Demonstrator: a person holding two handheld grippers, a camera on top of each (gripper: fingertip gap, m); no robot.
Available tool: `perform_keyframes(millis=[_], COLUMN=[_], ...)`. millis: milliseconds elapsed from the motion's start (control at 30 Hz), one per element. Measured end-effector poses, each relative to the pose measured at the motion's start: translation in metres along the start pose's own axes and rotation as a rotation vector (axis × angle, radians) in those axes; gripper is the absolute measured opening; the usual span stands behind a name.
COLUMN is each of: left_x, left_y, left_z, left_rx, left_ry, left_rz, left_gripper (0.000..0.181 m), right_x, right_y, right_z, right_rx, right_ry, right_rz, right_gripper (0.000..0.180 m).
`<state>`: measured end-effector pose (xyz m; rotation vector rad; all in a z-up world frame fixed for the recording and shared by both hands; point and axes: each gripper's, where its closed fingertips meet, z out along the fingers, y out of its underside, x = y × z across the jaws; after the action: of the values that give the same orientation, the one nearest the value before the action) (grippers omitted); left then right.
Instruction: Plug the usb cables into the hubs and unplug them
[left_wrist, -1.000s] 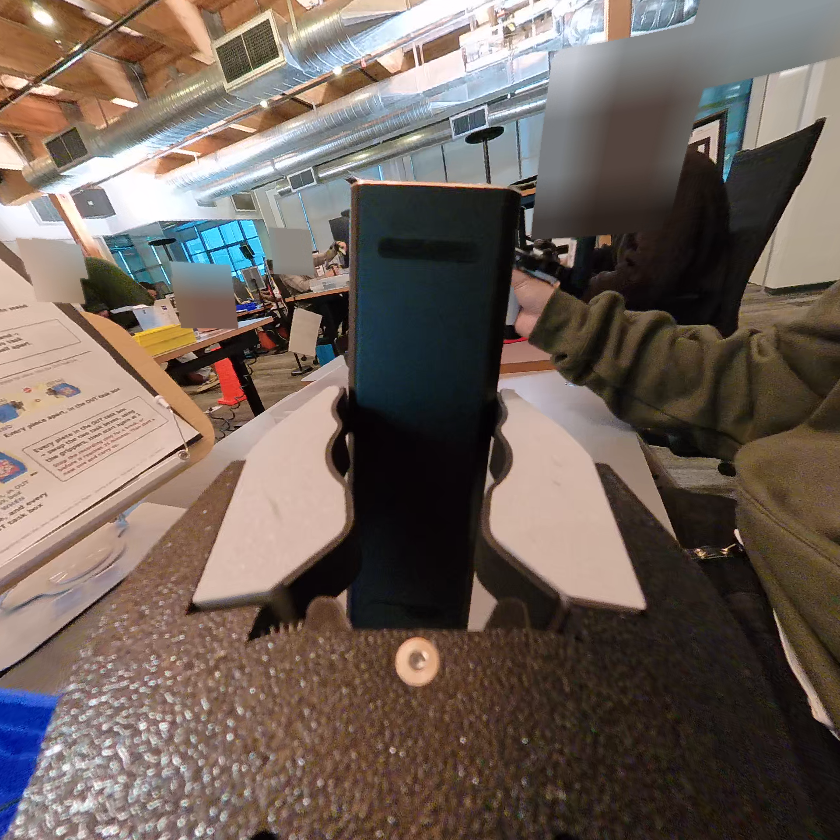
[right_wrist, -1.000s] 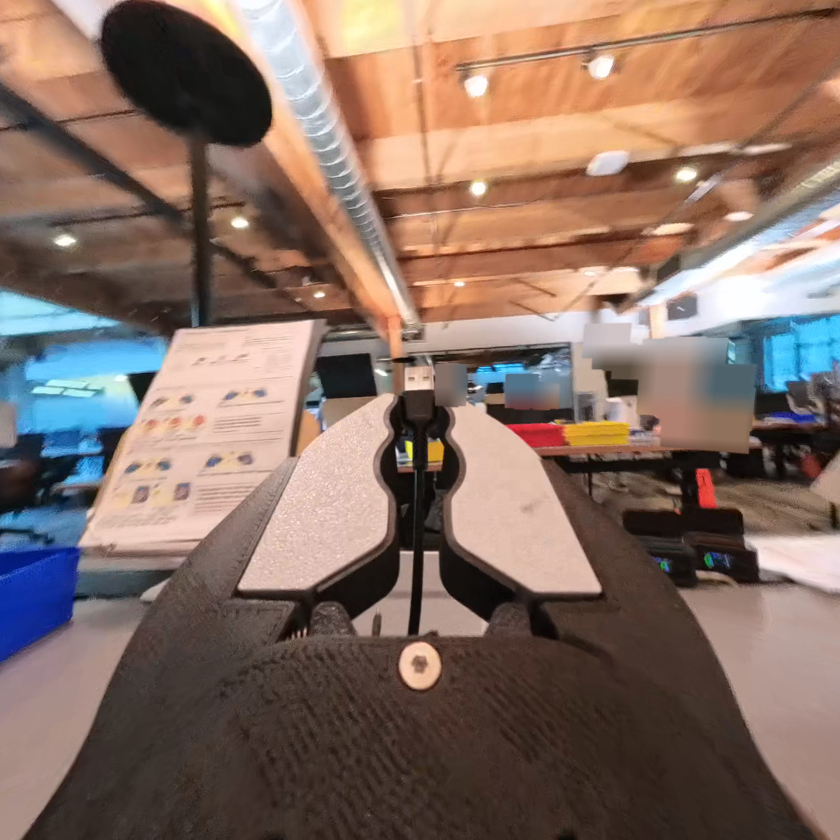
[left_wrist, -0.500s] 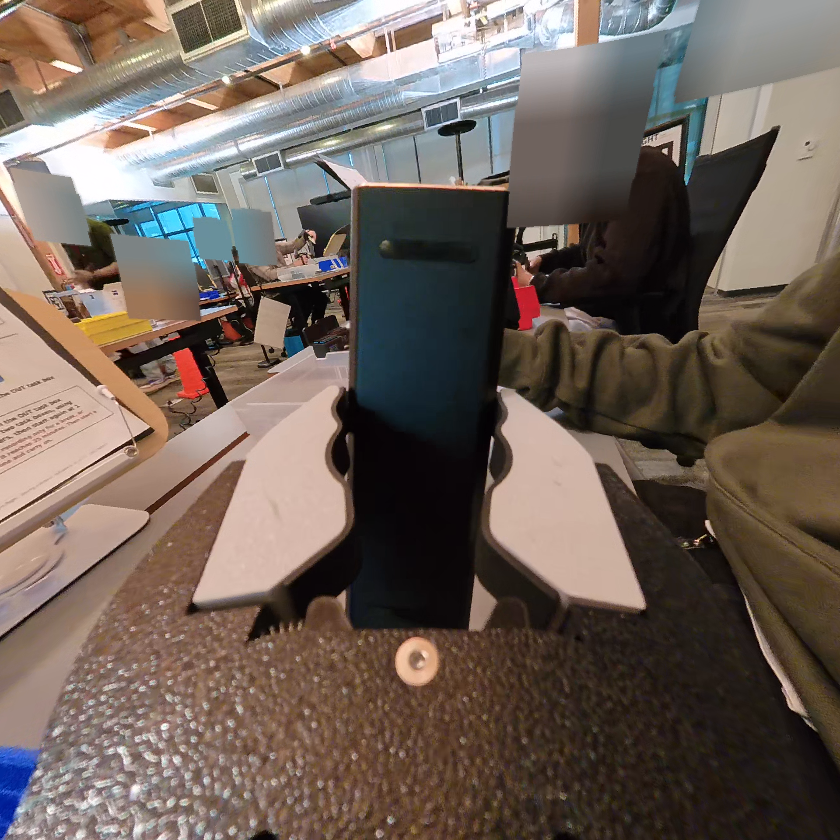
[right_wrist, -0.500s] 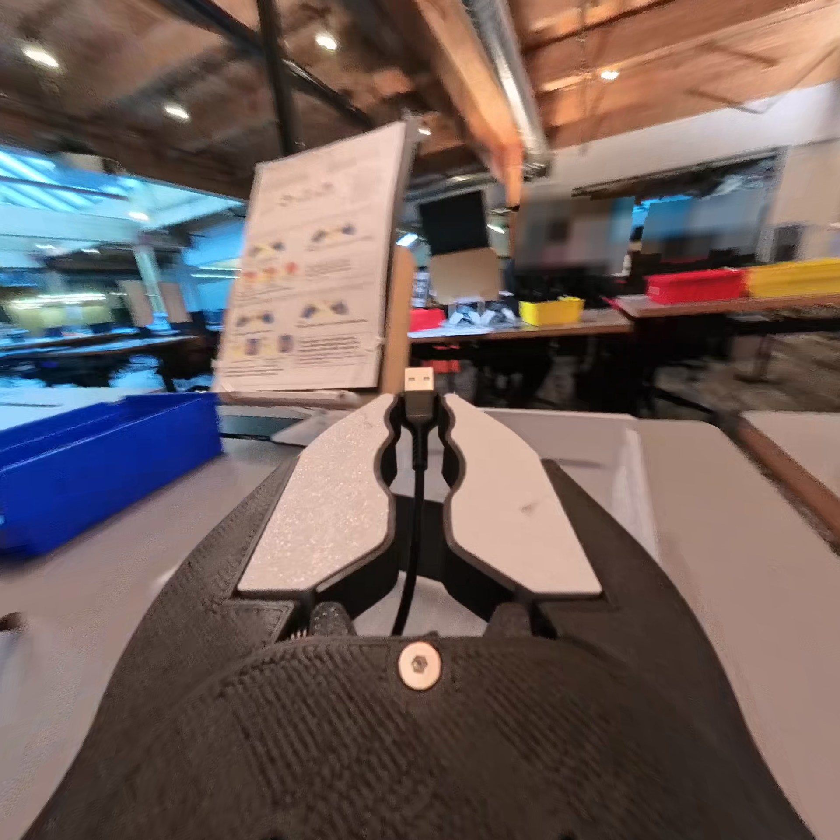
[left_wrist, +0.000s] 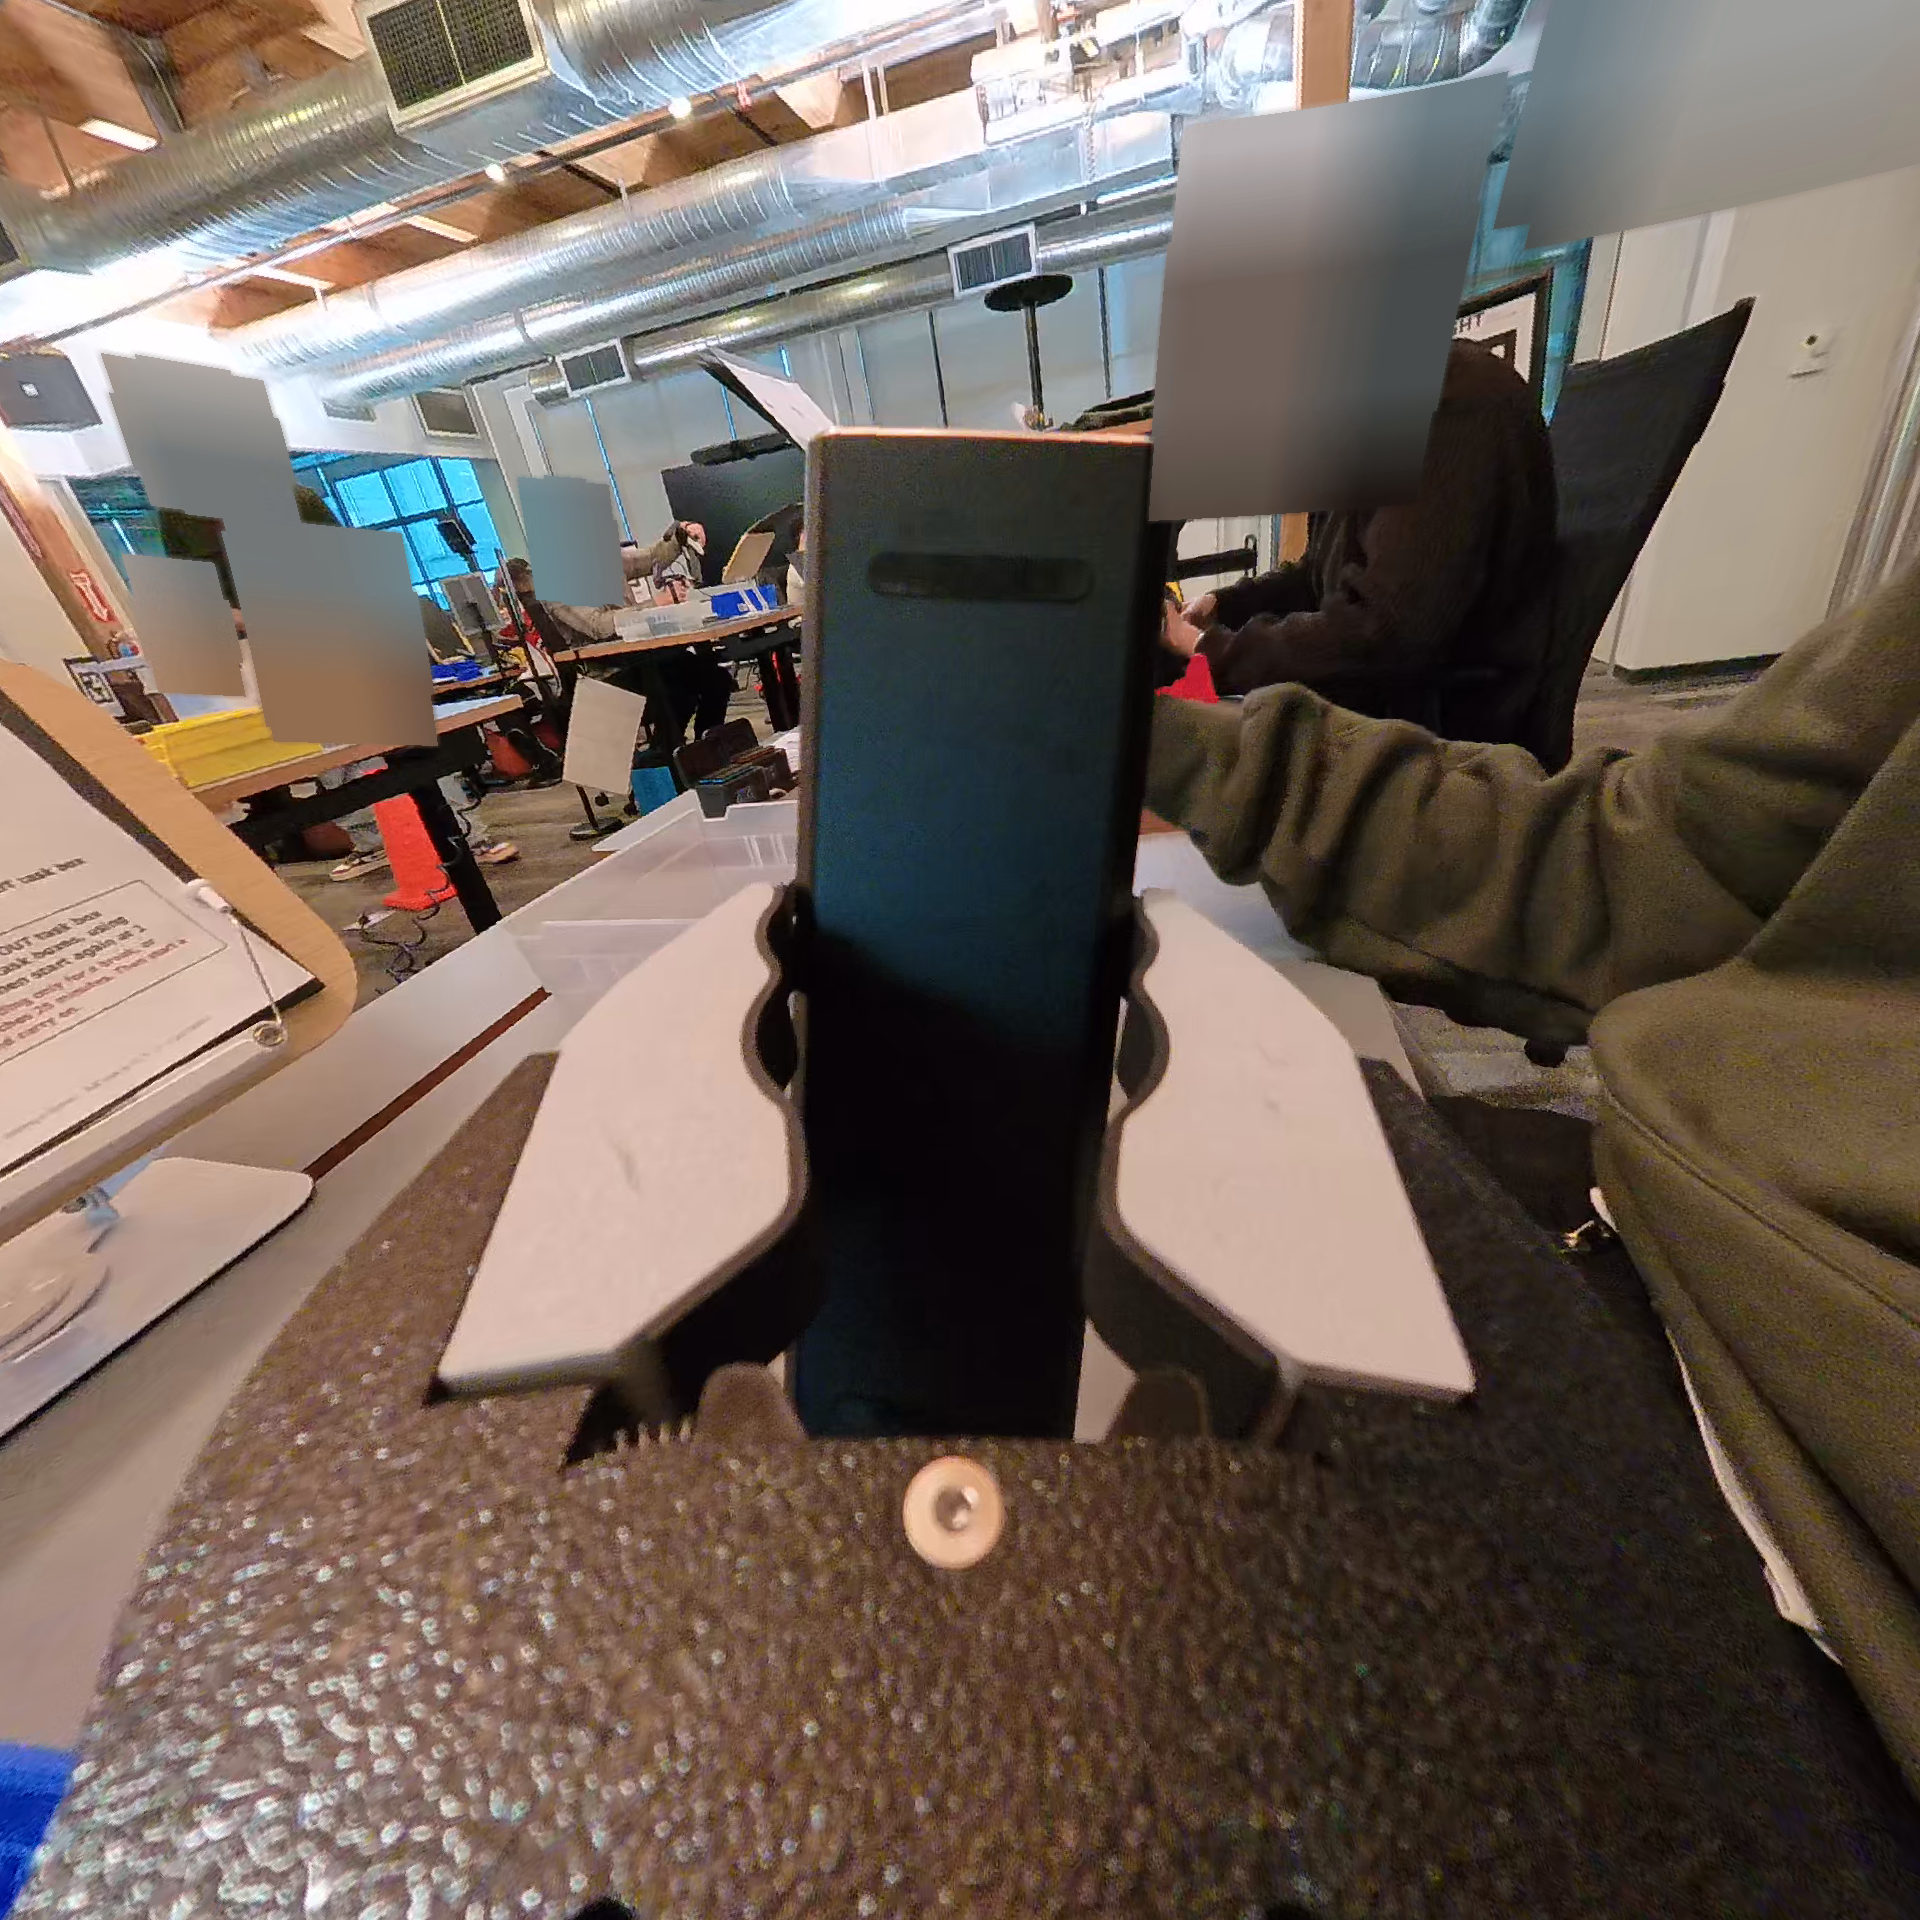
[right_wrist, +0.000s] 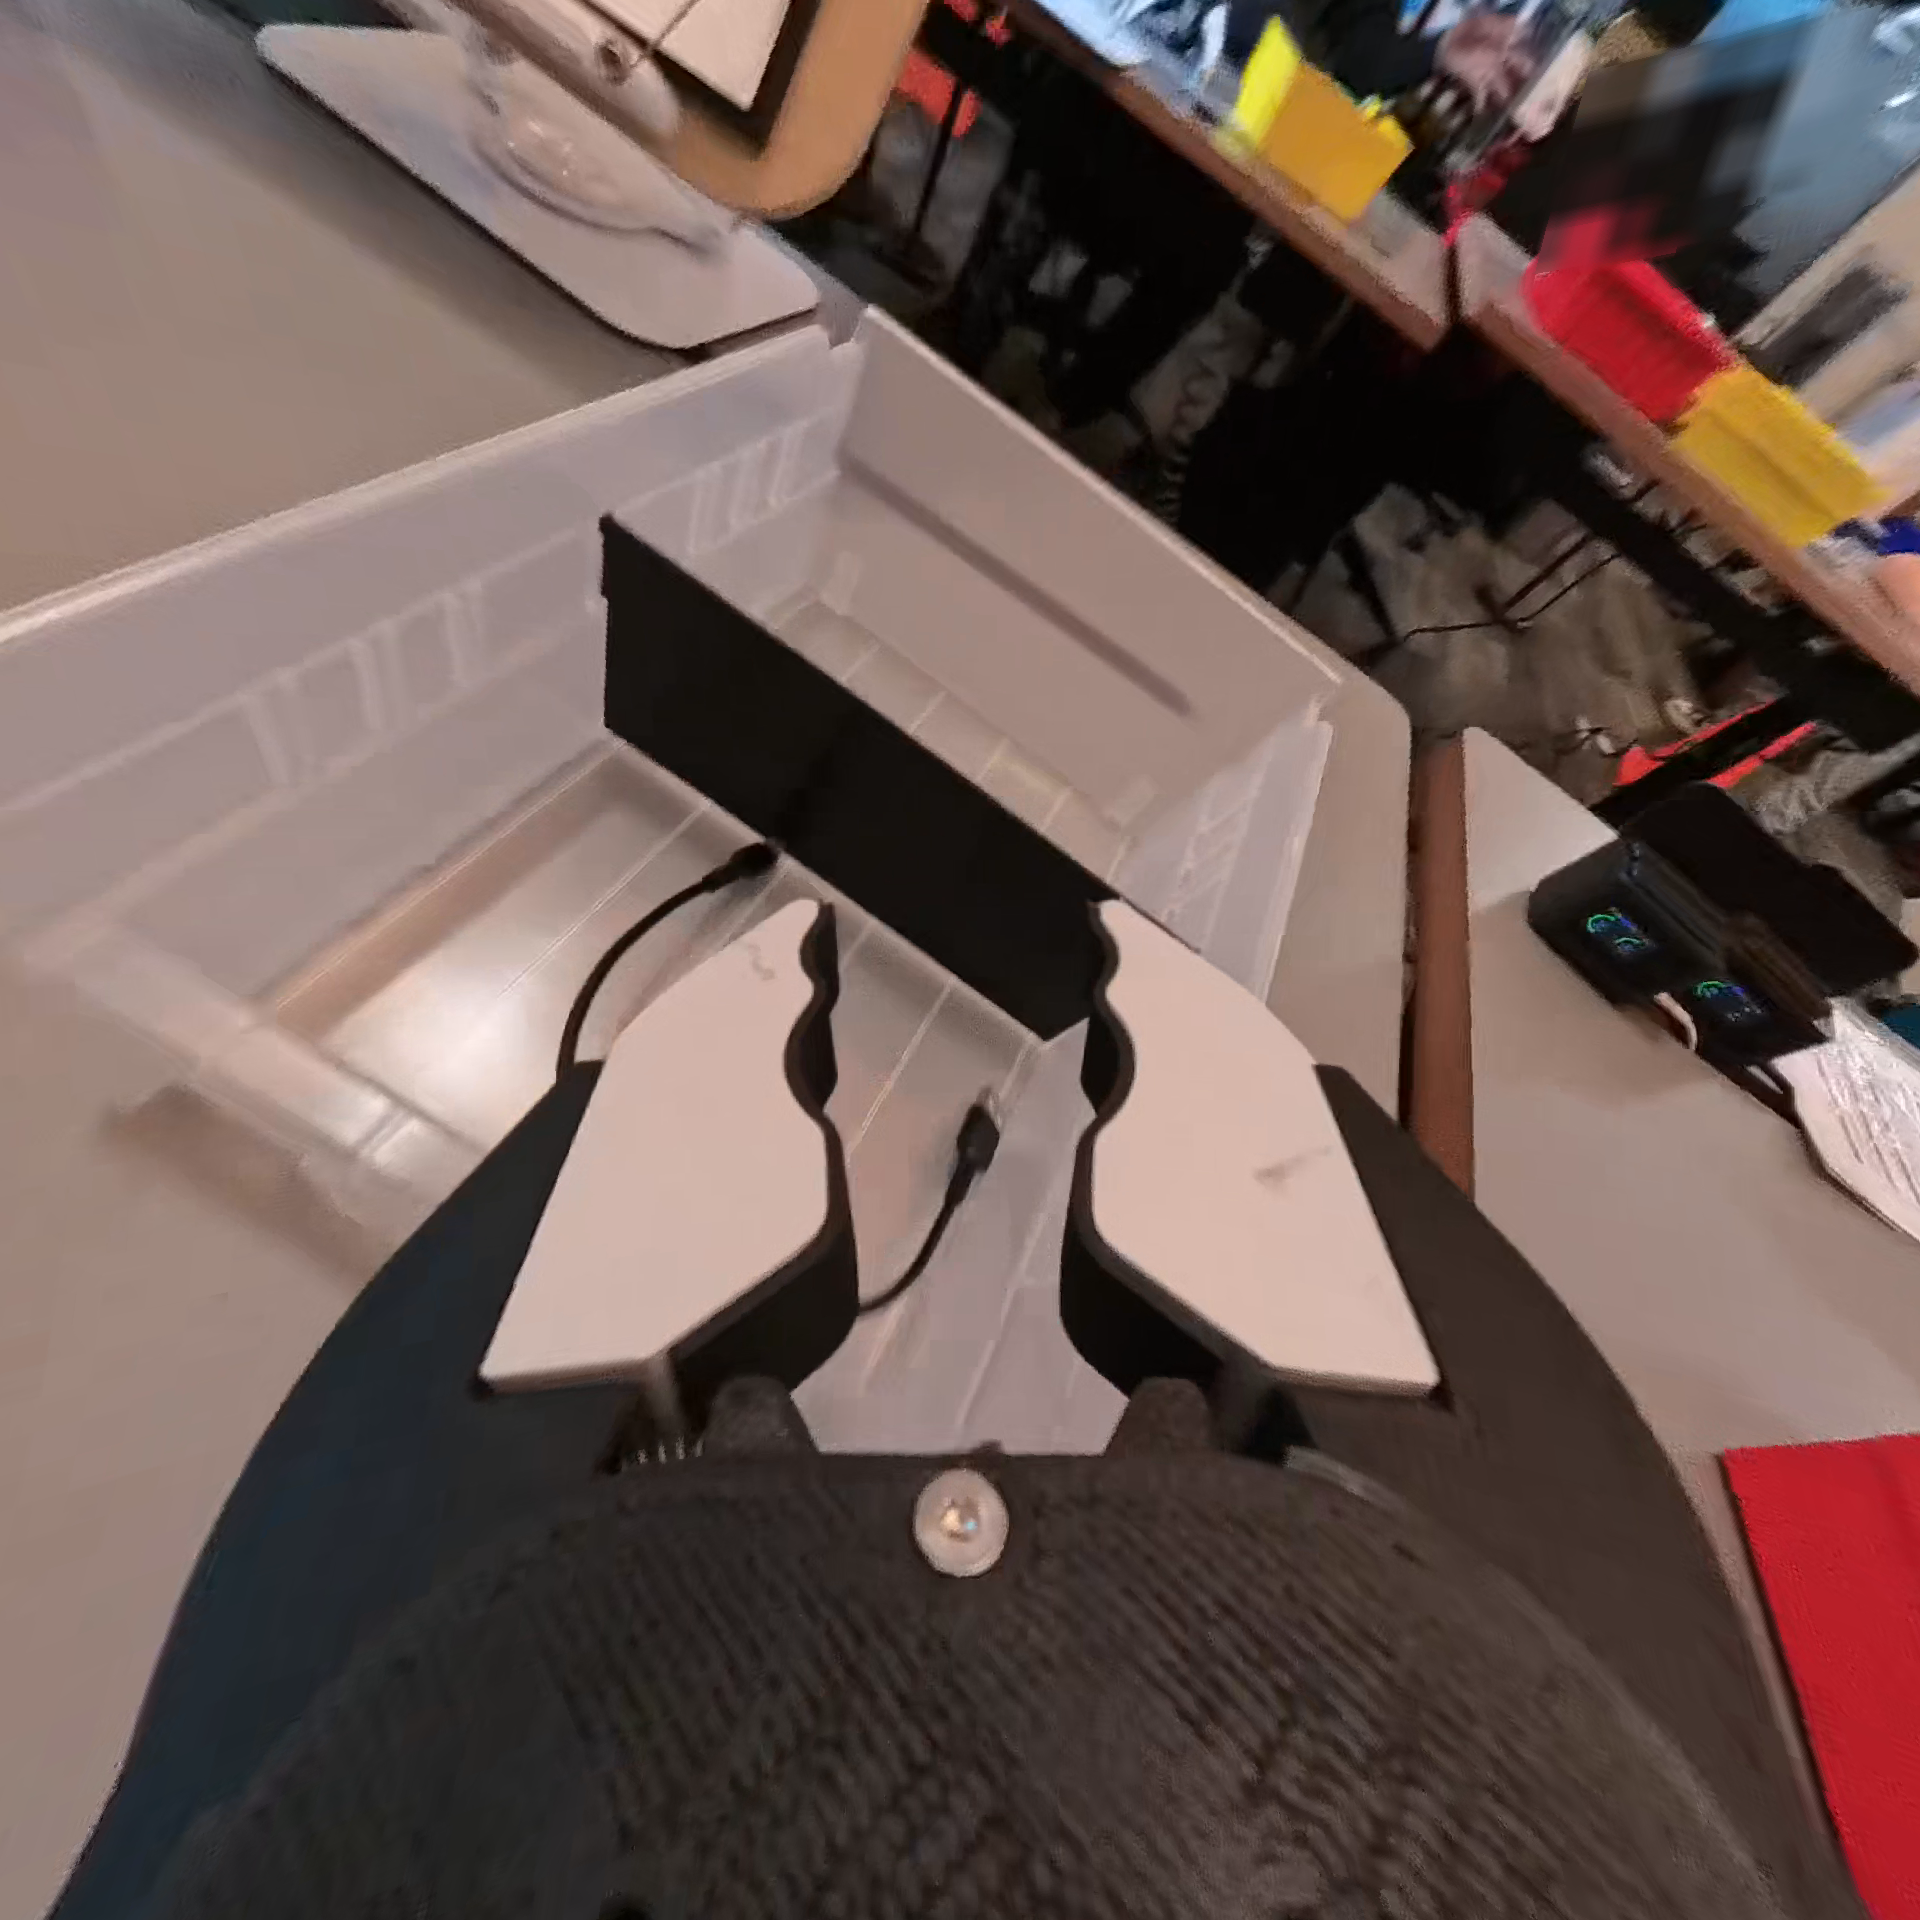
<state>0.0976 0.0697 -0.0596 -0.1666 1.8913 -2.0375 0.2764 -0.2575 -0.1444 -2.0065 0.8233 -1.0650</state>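
Note:
My left gripper (left_wrist: 961, 920) is shut on a dark rectangular USB hub (left_wrist: 971, 748). It holds the hub upright above the table, and a slot shows near the hub's top. In the right wrist view, my right gripper (right_wrist: 958, 920) is open and empty, tilted down over a clear plastic bin (right_wrist: 312, 665). A short black USB cable (right_wrist: 940, 1216) lies on the bin floor below the jaws. Its plug (right_wrist: 977, 1127) shows between the fingers. Its other end (right_wrist: 750, 860) rests by the bin's black divider (right_wrist: 790, 727).
An instruction sheet on a stand (left_wrist: 114, 935) is at the left, and its base (right_wrist: 582, 229) is beyond the bin. A person's olive sleeve (left_wrist: 1455, 862) reaches across at the right. A red mat (right_wrist: 1839, 1642) and black devices with small screens (right_wrist: 1704, 966) sit to the right. My hands' fingertips stand some 40 cm from each other.
My right gripper has tilted down over the clear bin and opened. The USB cable it held now lies in the bin. My left gripper still holds the hub.

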Motion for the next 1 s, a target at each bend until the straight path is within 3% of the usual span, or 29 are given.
perform_keyframes(millis=[300, 533, 667, 833, 900, 1000], left_x=[0.002, 0.005, 0.012, 0.026, 0.031, 0.036], left_y=[0.004, 0.009, 0.011, 0.017, 0.022, 0.026], left_z=[0.005, 0.015, 0.021, 0.034, 0.039, 0.044], left_rx=[-0.003, 0.03, 0.076, 0.088, 0.069, 0.054], left_ry=[0.014, 0.037, 0.089, 0.166, 0.183, 0.204], left_rz=[-0.021, -0.065, -0.107, -0.137, -0.137, -0.133], left_gripper=[0.059, 0.059, 0.059, 0.059, 0.059, 0.059], right_x=[-0.032, -0.182, -0.246, -0.292, -0.301, -0.307], right_y=[-0.015, -0.132, -0.163, -0.149, -0.143, -0.14], right_z=[-0.039, -0.084, -0.099, -0.11, -0.109, -0.107], right_rx=[0.006, 0.432, 0.535, 0.518, 0.492, 0.484], right_ry=[-0.228, -0.665, -0.832, -1.02, -1.025, -1.027], right_rz=[-0.087, -0.134, -0.041, -0.125, -0.177, -0.194], right_gripper=[0.047, 0.047, 0.039, 0.034, 0.034, 0.02])
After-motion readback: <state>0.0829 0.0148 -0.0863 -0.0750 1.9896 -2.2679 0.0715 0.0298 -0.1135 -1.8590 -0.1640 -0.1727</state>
